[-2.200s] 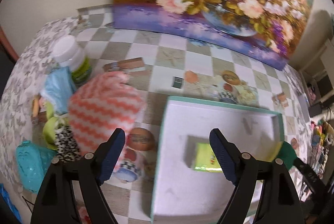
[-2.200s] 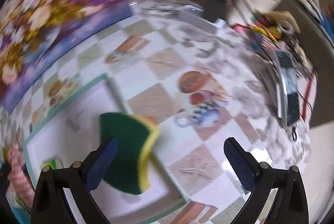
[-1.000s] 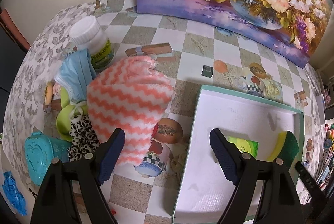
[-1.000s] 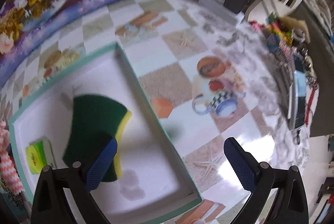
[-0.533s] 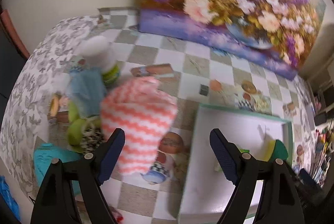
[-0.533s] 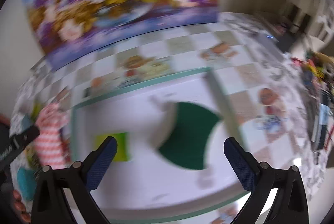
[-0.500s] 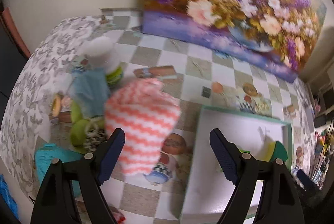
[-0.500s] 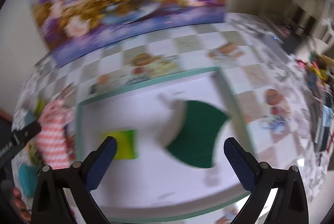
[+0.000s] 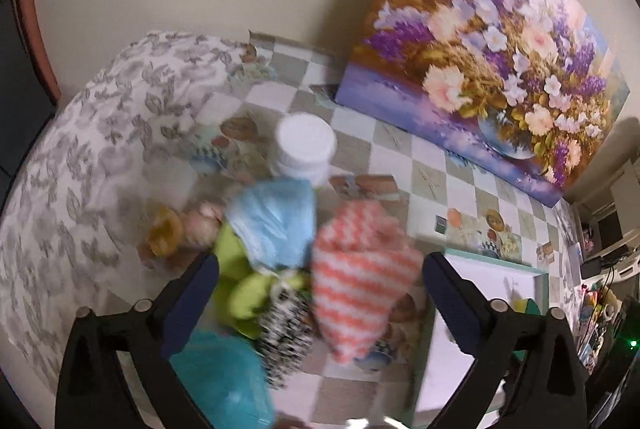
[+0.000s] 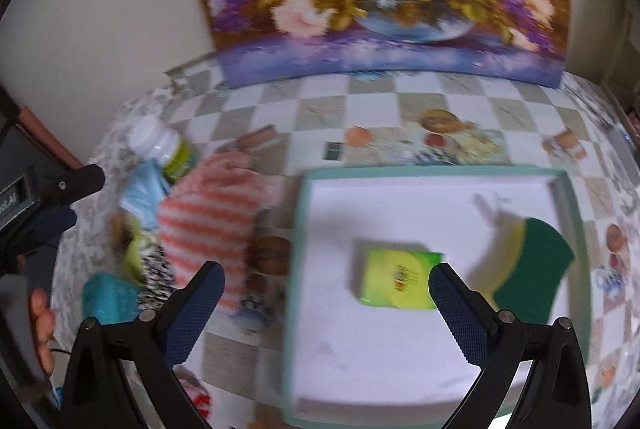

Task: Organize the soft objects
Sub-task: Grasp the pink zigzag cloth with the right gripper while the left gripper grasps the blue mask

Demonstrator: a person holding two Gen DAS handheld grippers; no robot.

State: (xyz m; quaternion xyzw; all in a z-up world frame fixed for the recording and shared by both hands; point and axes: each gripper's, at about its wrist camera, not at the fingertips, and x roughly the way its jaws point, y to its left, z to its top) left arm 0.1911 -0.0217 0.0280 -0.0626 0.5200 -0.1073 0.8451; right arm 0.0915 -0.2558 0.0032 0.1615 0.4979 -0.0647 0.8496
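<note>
I see sponge (image 10: 532,269) in tray (image 10: 440,173) only via R cam; L gripper (image 9: 318,293) jaws opening, R gripper (image 10: 326,305) jaws spread, both empty; L cam moved off tray to striped cloth (image 9: 360,289).

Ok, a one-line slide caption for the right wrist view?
Open right gripper above the teal-rimmed tray holding a green packet and sponge; striped cloth waits outside.
</note>
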